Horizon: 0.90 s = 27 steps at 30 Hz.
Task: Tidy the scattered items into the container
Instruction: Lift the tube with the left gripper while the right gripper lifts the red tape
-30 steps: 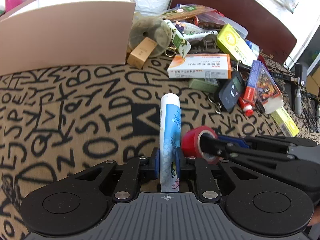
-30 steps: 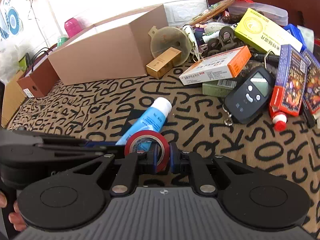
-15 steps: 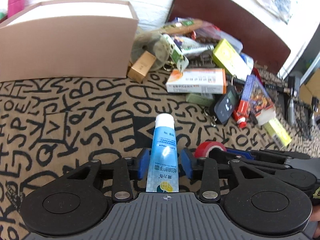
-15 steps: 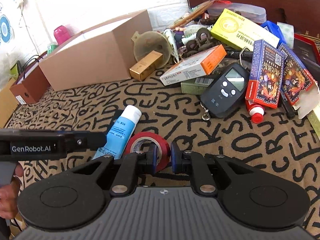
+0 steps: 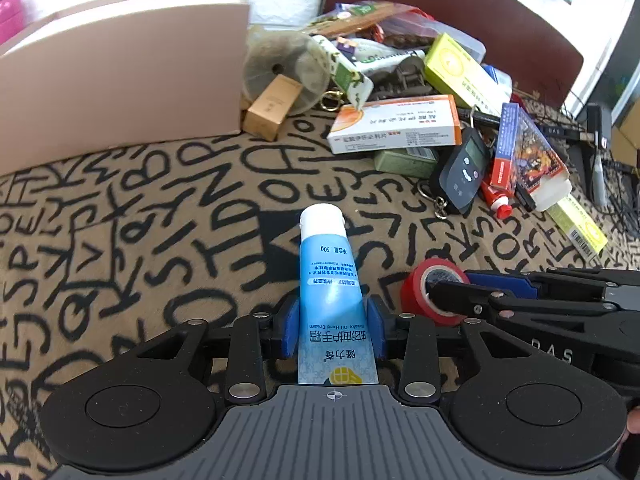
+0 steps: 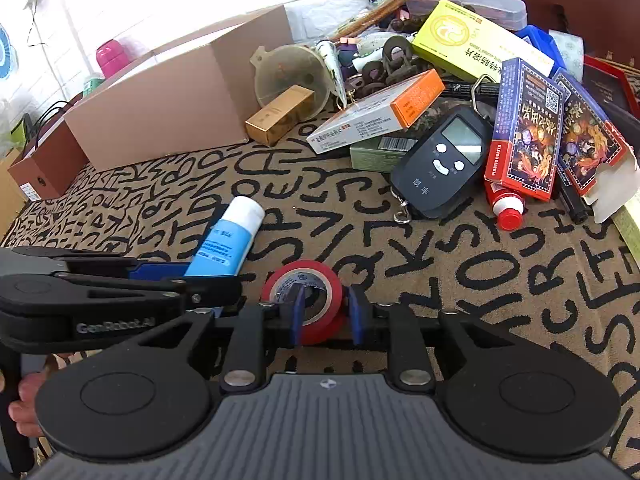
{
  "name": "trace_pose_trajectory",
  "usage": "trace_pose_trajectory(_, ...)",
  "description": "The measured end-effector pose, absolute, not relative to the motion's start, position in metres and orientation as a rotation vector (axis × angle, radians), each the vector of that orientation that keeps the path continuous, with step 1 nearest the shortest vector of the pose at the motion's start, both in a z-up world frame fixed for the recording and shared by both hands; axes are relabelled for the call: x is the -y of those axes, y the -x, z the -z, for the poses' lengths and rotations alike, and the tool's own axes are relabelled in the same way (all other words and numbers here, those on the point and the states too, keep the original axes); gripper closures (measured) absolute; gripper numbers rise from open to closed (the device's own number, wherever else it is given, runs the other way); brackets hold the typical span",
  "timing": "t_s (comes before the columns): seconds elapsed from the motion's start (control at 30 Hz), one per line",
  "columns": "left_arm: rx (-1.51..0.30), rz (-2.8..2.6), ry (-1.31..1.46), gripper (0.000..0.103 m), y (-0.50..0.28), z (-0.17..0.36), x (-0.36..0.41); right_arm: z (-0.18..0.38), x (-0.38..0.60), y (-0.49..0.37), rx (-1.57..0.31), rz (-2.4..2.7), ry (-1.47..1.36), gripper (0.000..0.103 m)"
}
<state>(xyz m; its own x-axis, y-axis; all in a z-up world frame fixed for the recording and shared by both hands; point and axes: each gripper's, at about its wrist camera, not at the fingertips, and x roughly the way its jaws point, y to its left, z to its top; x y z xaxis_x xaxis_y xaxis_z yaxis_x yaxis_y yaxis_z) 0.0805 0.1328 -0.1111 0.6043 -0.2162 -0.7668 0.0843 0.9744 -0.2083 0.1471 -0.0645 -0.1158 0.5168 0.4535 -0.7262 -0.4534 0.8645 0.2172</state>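
Observation:
A blue hand-cream tube [image 5: 330, 280] with a white cap lies on the lettered cloth between the blue pads of my left gripper [image 5: 333, 330], which stands open around it. The tube also shows in the right wrist view [image 6: 230, 236]. A red tape roll [image 6: 306, 296] lies on the cloth. My right gripper [image 6: 326, 314] is open, one pad inside the roll's hole, one outside. The roll shows in the left wrist view [image 5: 430, 288] too. A tan cardboard box [image 5: 120, 68] stands at the back left, also in the right wrist view [image 6: 180, 96].
A pile lies at the back right: an orange-and-white medicine box [image 6: 376, 112], a black hand scale [image 6: 444, 164], card packs [image 6: 524, 128], a yellow box [image 6: 476, 40], a gold box [image 6: 280, 114], a funnel [image 6: 292, 74]. A brown box [image 6: 44, 160] is at far left.
Both grippers have opened: the left let go of the tube, which now lies flat, and the right let go of the tape roll. Both views have pulled back slightly.

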Motion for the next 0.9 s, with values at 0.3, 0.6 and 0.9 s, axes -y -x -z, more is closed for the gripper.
trace_pose_trajectory(0.3,-0.905,0.22,0.041,0.066,-0.077,0.114,-0.116,0.117,0.051,-0.143,-0.882,-0.564,0.073,0.089)
trace_pose_trajectory(0.6,-0.899,0.218,0.109,0.067,-0.071,0.115,-0.119,0.12,0.052,-0.141,-0.904,-0.554,0.021,0.089)
trace_pose_trajectory(0.9,-0.801,0.177,0.212,0.068,-0.047,0.083,-0.148,0.089,0.043,-0.128,-0.835,-0.642,0.023,0.089)
